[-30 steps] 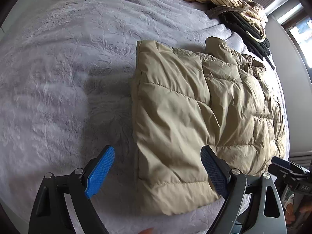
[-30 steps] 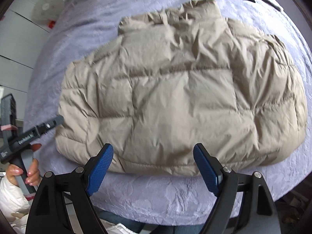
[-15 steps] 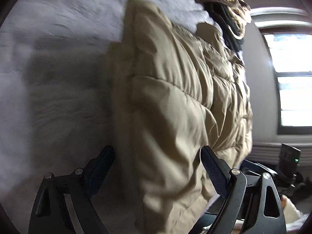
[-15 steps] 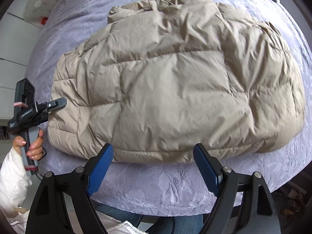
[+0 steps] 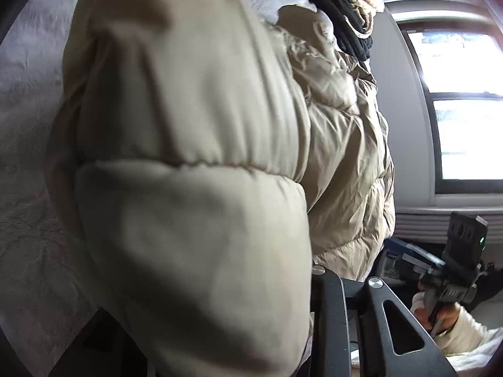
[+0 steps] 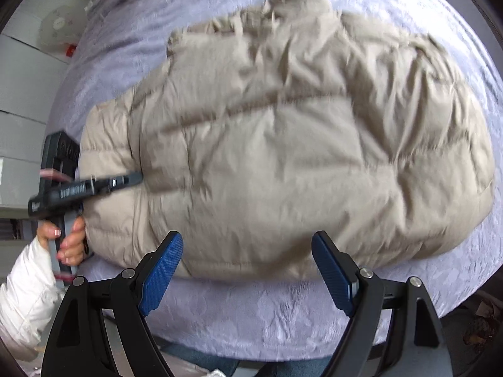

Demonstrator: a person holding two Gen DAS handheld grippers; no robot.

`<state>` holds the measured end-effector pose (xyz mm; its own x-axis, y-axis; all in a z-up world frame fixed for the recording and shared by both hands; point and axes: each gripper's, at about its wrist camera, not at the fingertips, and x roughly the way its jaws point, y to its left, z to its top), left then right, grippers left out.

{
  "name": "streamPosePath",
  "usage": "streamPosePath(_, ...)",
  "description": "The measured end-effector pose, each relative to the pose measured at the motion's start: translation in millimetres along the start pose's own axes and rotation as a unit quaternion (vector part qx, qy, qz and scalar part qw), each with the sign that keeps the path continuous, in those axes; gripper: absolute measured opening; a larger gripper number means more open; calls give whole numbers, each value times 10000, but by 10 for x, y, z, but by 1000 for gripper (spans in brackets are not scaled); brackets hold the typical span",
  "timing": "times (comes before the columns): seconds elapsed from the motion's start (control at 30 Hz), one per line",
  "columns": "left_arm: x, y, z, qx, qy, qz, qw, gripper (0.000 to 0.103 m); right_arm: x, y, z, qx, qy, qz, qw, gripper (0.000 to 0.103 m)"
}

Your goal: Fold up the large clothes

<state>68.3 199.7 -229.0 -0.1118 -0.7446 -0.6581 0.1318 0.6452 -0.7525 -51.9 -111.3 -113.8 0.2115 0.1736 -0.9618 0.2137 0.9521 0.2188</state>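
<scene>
A beige quilted puffer jacket (image 6: pixel 283 132) lies folded on the lilac bedspread (image 6: pixel 267 314). In the left wrist view the jacket (image 5: pixel 188 188) fills the frame, bulging between the jaws and hiding the blue pads. From the right wrist view the left gripper (image 6: pixel 132 179) is pushed against the jacket's left edge, held by a hand; whether it is clamped on the fabric cannot be told. My right gripper (image 6: pixel 248 270) is open and empty, with its pads just short of the jacket's near edge.
Black and striped tan clothes (image 5: pixel 342 15) are piled at the far end of the bed. A window (image 5: pixel 465 106) is on the right. The bed's near edge (image 6: pixel 283 352) is just below the right gripper. White cabinets (image 6: pixel 22 100) stand to the left.
The left gripper has pushed forward and low onto the jacket's edge, so the fabric now covers its pads. The right gripper has moved slightly closer to the jacket's near edge.
</scene>
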Motion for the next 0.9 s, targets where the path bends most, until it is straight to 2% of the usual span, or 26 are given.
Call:
streamPosePath(0.03,-16,-37,-7,26,-28,51,10000,34,-32,-12,37,11,-152,-18,9999,86)
streamPosePath(0.07,-26,-63,-12,21,-44,84,10000,34,-50,-23,73,19,-270,-33,9996,81)
streamPosePath(0.1,-28,-89,-24,9,-55,100,9999,34,-66,-33,120,5,-425,-37,9991,71)
streamPosePath(0.13,-39,-111,-24,-17,-71,108,9999,34,-61,-36,178,-45,-534,-72,9985,37)
streamPosePath(0.17,-47,-125,-23,-42,-80,108,9999,34,-34,-33,236,-105,-599,-170,9980,11)
streamPosePath(0.2,-57,-132,-30,-57,-83,111,9999,34,13,-56,308,-141,-667,-259,9973,9)
streamPosePath(0.37,-179,-237,-66,-9,-89,168,9998,34,218,-58,553,-296,-920,-171,9952,8)
streamPosePath(0.5,-338,-472,-69,-145,-145,-141,9997,34,491,-5,714,-419,-773,-172,9960,8)
streamPosePath(0.7,-458,-1251,-71,444,-173,-336,9983,34,768,-167,838,-76,-500,152,9986,7)
streamPosePath(0.8,-373,-1719,-33,800,-150,-206,9965,34,852,-324,858,197,-381,500,9978,5)
streamPosePath(0.9,-246,-2070,10,922,-131,-77,9956,34,901,-500,856,515,-298,903,9941,3)
